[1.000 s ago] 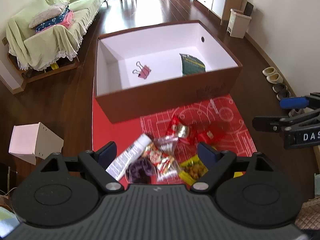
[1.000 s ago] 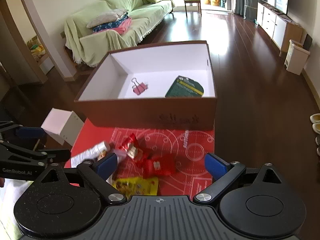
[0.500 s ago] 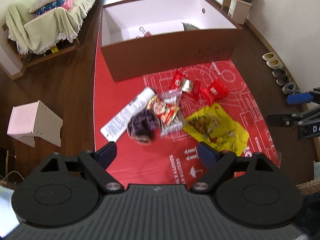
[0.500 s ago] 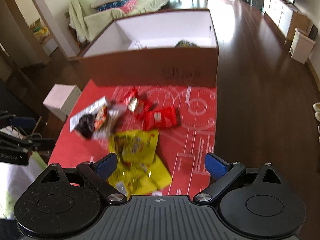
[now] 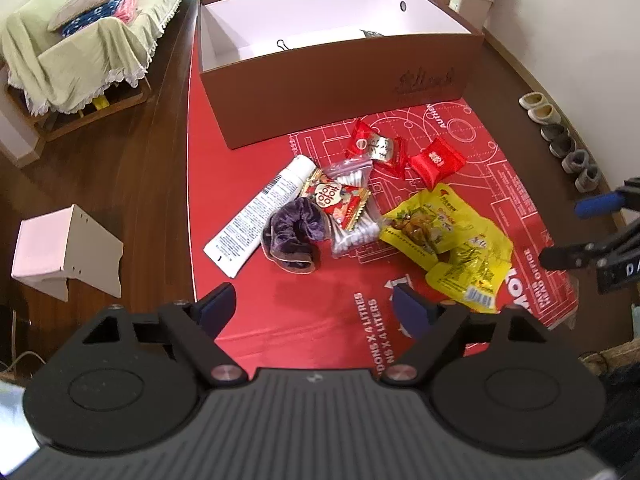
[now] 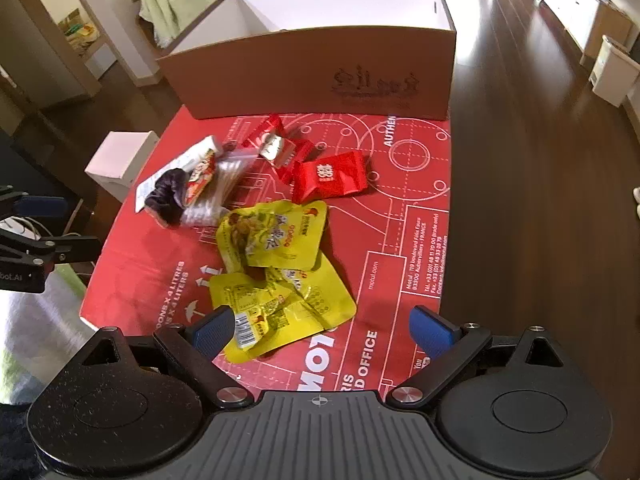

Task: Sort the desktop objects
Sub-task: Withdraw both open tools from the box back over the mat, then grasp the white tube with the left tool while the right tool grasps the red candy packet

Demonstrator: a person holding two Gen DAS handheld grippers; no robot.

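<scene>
Now that both cameras have pulled back from the brown box [image 5: 340,92], the whole pile shows. The left gripper [image 5: 314,312] and right gripper [image 6: 322,328] hang spread and empty. Crinkly yellow pouches [image 6: 276,268], a glossy red packet [image 6: 330,178], a white tube [image 5: 260,216] and a velvety scrunchie [image 5: 294,236] lie unsorted on the red surface [image 5: 320,320].

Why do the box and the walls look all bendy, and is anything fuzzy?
Both wrist views use fisheye lenses, so the brown box and room edges curve. Left view: sharp, with soft sheen on the red mat. Right view: the purple scrunchie and cotton swab bag look smeared.
</scene>
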